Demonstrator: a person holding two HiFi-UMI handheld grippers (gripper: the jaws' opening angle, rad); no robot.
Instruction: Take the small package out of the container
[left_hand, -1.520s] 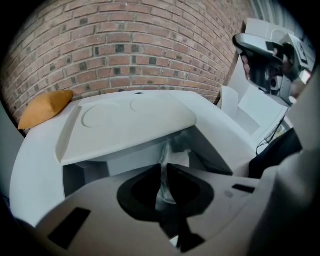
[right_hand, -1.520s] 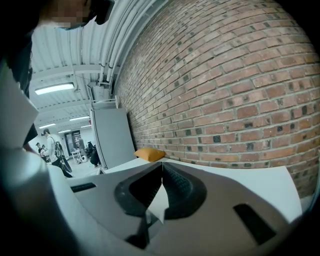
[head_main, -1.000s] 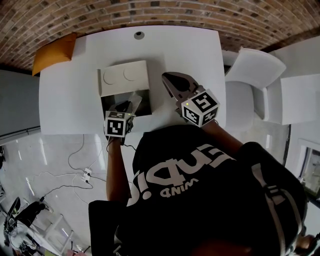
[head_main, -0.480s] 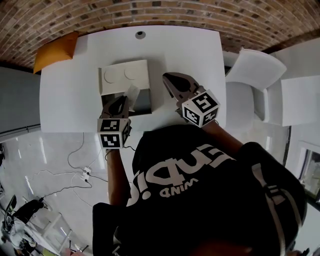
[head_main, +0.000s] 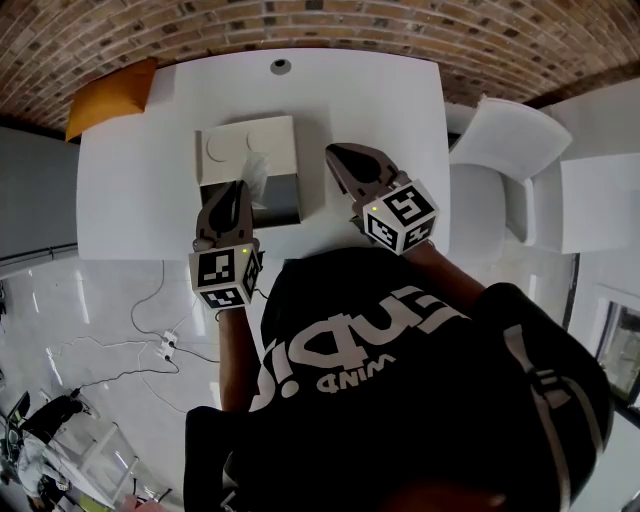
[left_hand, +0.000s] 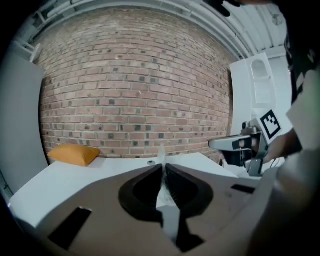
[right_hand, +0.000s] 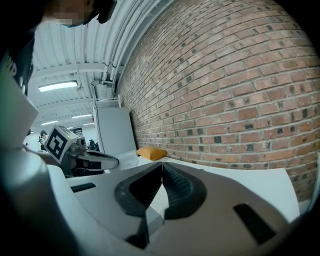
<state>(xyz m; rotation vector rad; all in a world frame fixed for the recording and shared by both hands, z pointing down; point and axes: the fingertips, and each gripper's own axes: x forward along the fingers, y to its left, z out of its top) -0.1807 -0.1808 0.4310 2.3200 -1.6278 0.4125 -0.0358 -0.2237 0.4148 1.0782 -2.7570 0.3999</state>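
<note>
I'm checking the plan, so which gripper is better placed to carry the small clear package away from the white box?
Left. The left gripper is shut on the small clear plastic package over the open white cardboard box; the right gripper is shut on nothing, beside the box.

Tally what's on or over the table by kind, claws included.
Open box container: 1
Small package, pinched in the left claw: 1
Orange cushion: 1
Claws, left plus the empty, shut right claw: 2
Total: 5
</note>
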